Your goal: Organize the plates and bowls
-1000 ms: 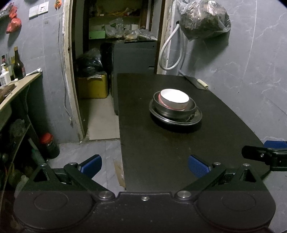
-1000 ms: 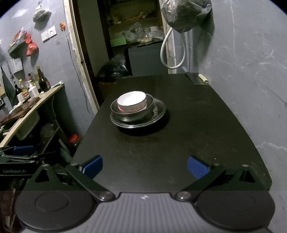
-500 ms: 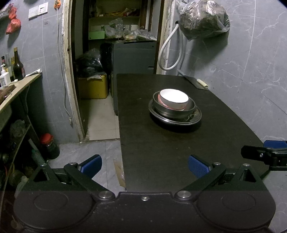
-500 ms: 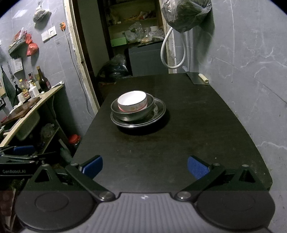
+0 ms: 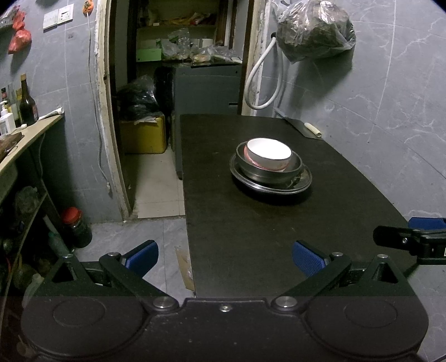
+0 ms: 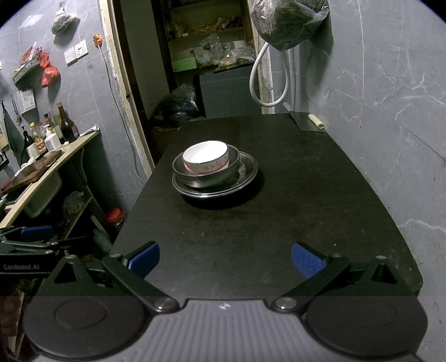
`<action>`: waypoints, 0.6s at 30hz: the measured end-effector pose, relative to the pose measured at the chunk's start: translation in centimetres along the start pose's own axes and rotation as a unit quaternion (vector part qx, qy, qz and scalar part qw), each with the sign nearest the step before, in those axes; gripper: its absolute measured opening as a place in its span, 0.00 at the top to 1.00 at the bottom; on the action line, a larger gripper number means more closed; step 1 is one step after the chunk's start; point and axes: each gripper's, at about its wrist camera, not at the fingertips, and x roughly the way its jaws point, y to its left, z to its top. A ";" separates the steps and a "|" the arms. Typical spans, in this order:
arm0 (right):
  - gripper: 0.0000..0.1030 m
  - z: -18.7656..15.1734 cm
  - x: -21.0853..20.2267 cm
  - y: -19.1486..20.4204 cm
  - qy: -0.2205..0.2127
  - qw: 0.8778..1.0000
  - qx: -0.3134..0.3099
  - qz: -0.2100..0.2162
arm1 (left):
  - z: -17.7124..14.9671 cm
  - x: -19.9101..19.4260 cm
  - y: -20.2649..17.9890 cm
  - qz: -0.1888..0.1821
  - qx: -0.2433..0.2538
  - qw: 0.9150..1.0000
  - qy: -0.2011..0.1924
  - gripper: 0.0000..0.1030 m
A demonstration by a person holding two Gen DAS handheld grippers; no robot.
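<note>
Nested stack, mid-tabletop [image 6: 278,222]: white bowl [image 6: 205,158] in steel bowl [image 6: 207,176] on steel plate [image 6: 245,175], consolidated. Left gripper [image 5: 224,254], right gripper [image 6: 225,255]: jaws spread, empty, near edge.

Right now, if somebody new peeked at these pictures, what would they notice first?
Probably the white bowl, bright against the dark table, nested in a metal bowl that sits on a metal plate near the table's middle. Next, the blue pads of the open right gripper and open left gripper at the near edge. Then the bulging plastic bag hanging on the grey wall beyond the table.
</note>
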 end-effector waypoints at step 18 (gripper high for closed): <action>0.00 0.0 0.1 -0.1 0.004 1.000 0.000 0.001 | 0.1 0.0 -0.2 -0.003 0.004 1.000 0.000 0.01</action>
